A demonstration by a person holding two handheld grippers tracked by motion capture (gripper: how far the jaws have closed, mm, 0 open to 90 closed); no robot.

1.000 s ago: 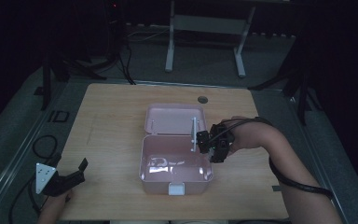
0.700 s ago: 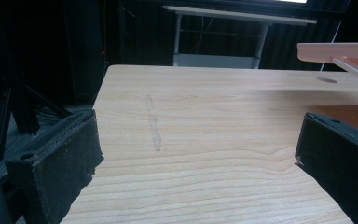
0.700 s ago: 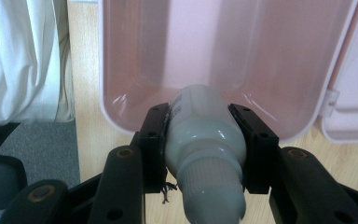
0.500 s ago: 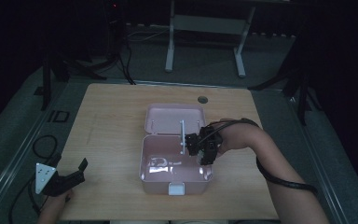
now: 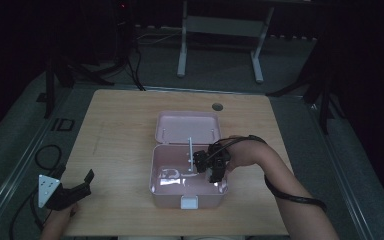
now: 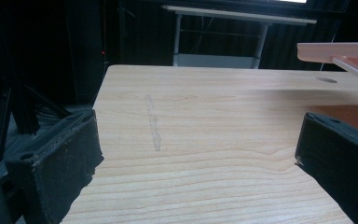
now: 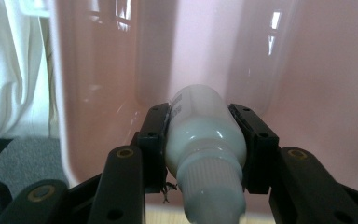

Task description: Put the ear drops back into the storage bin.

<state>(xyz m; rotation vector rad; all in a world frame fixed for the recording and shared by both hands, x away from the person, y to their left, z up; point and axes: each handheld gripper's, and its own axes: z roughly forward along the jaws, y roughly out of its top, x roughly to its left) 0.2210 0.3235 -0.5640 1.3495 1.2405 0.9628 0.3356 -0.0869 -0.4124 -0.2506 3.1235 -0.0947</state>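
Note:
An open pink box [image 5: 156,172] sits mid-table with its lid [image 5: 185,127] tipped back. My right gripper [image 5: 202,163] reaches into the box's right half from the right, a hand behind it. In the right gripper view it [image 7: 205,125] is shut on a white bottle [image 7: 205,144] with a ribbed cap, and the box's glossy pink wall [image 7: 307,70] is close ahead. A thin pale rod [image 5: 190,146] stands just left of that gripper; I cannot tell what it is. My left gripper [image 5: 75,187] rests open and empty at the table's front left corner.
Something pale and shiny [image 5: 170,175] lies on the box floor at the left. A white latch [image 5: 189,202] marks the box's front. Bare wood [image 6: 191,116] stretches ahead of the left gripper [image 6: 200,140], with the lid's edge [image 6: 335,49] at the upper right. A round hole [image 5: 217,106] is near the table's back edge.
My right gripper has moved left and down from over the box's right rim into the box, carrying the bottle. The left gripper has stayed put.

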